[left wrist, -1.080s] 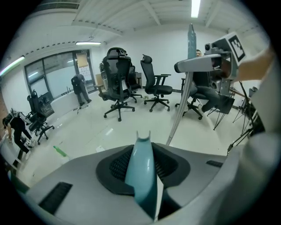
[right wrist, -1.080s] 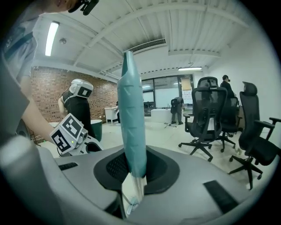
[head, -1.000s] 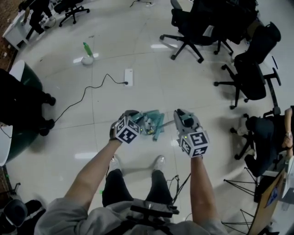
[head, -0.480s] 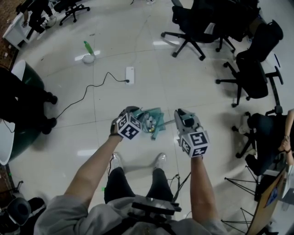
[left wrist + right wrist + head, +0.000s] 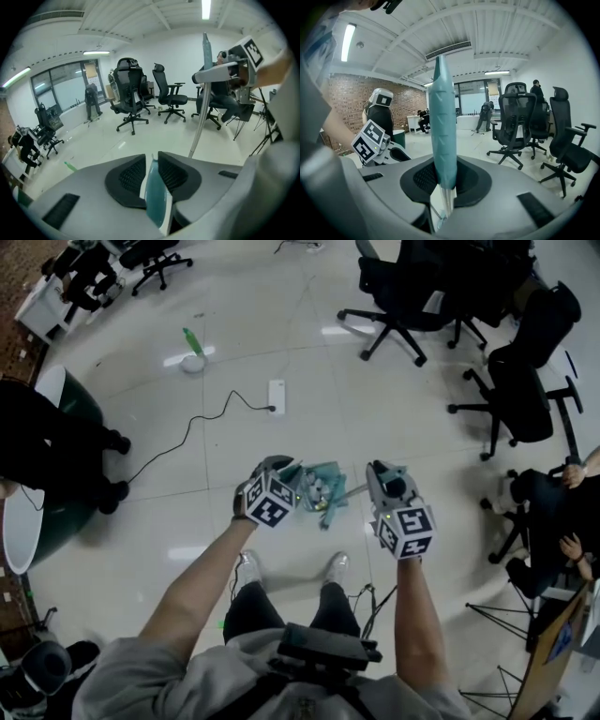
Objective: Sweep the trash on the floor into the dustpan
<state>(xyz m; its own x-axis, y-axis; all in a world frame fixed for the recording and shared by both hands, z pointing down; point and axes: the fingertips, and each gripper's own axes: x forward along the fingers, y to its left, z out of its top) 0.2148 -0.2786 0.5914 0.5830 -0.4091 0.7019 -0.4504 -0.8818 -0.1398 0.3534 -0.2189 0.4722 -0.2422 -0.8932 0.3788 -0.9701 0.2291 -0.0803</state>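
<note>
1. My left tool [image 5: 151, 161] is closed to a narrow gap on the flat teal handle of the dustpan [image 5: 324, 486]; both pads press on it.
2. My right tool [image 5: 443, 174] is clamped on the broom [image 5: 443, 117], which stands upright between the jaws.
3. In the head view the dustpan is between both tools, over the floor [image 5: 234, 362], with pale trash [image 5: 311, 487] inside.

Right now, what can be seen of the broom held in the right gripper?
The broom shows a teal, textured plastic-looking grip sleeve over a thin silver metal pole. The right gripper is shut on the sleeve's lower end, fingers pressing both sides. In the head view the pole slants toward the dustpan; its brush end is unclear.
</note>
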